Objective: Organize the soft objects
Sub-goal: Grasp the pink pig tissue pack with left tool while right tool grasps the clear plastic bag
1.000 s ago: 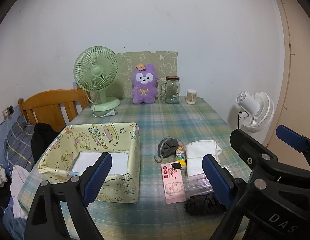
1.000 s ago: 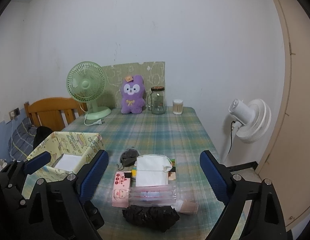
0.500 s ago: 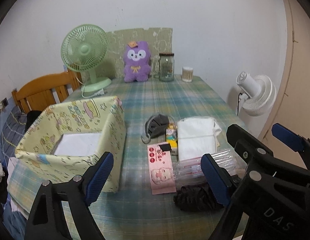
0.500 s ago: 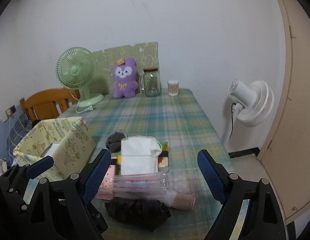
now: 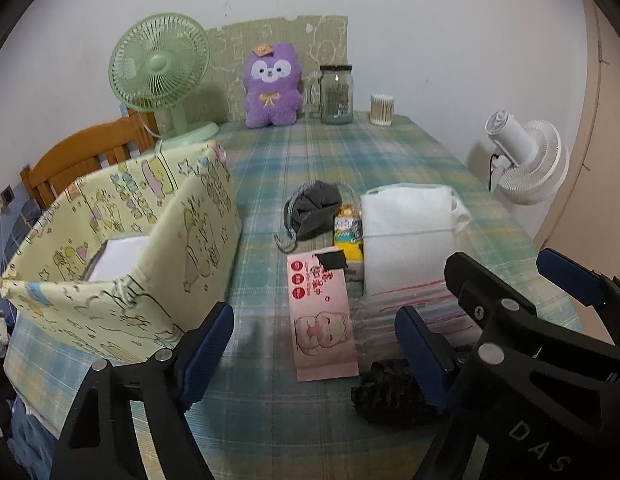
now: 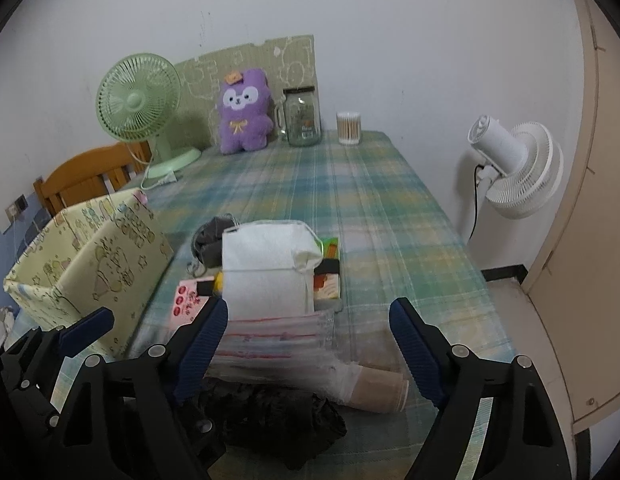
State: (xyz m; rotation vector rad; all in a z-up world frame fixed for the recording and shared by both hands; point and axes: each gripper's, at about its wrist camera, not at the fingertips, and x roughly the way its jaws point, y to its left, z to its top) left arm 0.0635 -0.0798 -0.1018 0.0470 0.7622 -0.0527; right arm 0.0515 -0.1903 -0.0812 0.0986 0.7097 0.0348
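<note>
Both claws, left claw point(image 5: 314, 350) and right claw point(image 6: 308, 338), hang empty with jaws closing over a plaid-clothed surface point(image 6: 374, 208). Soft items cluster ready for sorting: crumpled black fabric point(image 6: 270, 412), folded white cloth point(image 6: 266, 264), beside an open yellow cartoon-print fabric box point(image 5: 122, 248).

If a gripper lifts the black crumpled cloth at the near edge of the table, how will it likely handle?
The black crumpled cloth lies in loose, lacy folds, so it will probably droop and stretch rather than hold shape. It looks thin, so likely light. Its edge lies against the clear plastic bags, which might drag along.
</note>
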